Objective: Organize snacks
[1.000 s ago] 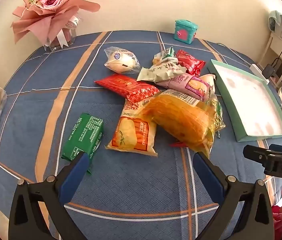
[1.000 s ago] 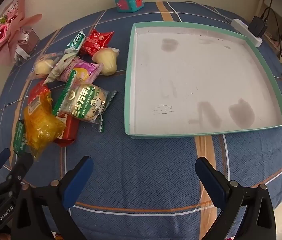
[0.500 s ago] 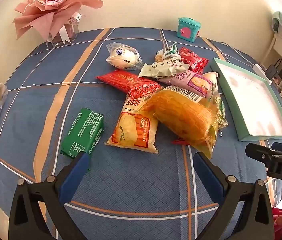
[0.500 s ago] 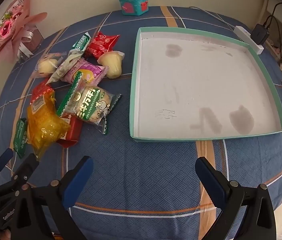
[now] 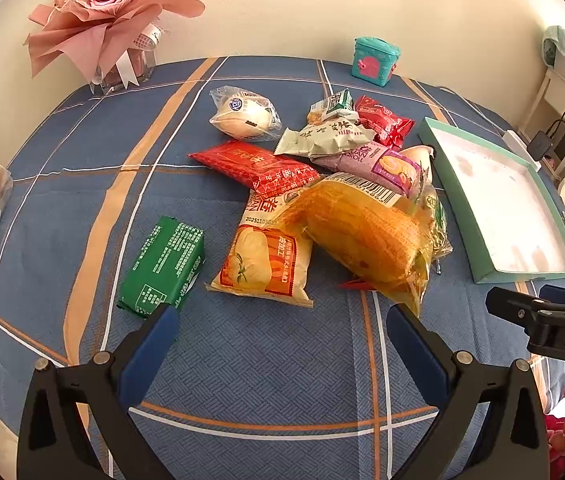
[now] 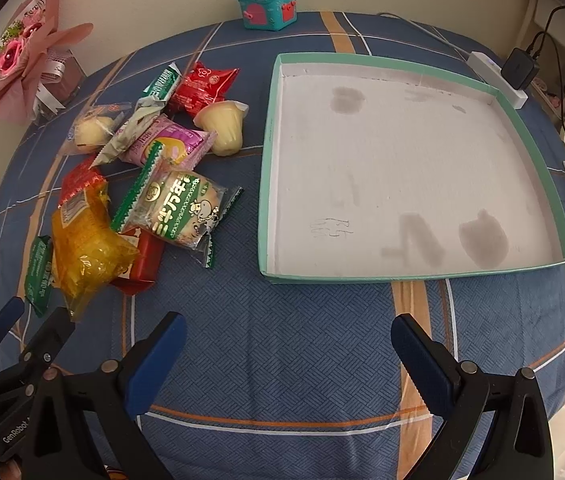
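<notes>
Blue-padded left gripper point(image 5: 278, 318), right gripper point(image 6: 288, 328): jaws released; snack pile point(image 5: 322, 200) beside tray point(image 6: 534, 148).

Left tongs point(image 5: 280, 334) sit low at the near edge, jaws spread wide, both blue pads point(image 5: 150, 348) clear with nothing between them. Black arms angle up and inward from the bottom corners, level and symmetric. Off to their right, the tip of the other tool pokes in, black with a blue pad just behind it.

Right tongs point(image 6: 286, 346) hold the same pose: jaws wide apart, blue pads point(image 6: 418, 360) bare, gripping nothing, hovering above the worktop. From this side the left tongs show at the lower left corner, their two fingers parted and aimed up and to the right. The two tools stand side by side, near each other, not touching.
</notes>
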The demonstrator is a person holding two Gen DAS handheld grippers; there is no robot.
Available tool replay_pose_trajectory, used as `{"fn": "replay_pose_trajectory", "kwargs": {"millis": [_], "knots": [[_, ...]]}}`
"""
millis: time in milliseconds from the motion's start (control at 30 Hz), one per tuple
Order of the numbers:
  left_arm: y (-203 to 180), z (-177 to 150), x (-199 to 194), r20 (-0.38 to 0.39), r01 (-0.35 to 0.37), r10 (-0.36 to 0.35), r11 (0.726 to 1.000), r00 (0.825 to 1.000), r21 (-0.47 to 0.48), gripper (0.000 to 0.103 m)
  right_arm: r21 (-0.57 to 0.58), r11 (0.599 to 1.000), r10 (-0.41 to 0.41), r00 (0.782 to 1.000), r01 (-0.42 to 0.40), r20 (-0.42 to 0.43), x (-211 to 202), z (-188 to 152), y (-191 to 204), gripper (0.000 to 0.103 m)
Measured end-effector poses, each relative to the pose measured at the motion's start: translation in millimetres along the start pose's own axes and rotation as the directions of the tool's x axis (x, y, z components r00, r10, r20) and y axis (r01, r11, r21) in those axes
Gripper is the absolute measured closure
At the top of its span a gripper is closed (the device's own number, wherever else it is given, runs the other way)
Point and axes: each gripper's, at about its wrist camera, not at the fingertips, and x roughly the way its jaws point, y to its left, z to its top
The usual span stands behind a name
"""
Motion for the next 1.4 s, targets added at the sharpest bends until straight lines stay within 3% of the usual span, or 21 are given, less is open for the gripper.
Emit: {"fn": "replay_pose_trajectory", "kwargs": {"millis": [1400], "knots": [[8.9, -1.4, 2.2, 0.002, 0.031, -0.030, 0.998, 1.000, -0.050, 0.000, -0.011, 1.000, -0.010, 1.000, 0.010, 0.008, -2.8, -0.7, 2.0, 0.000]]}}
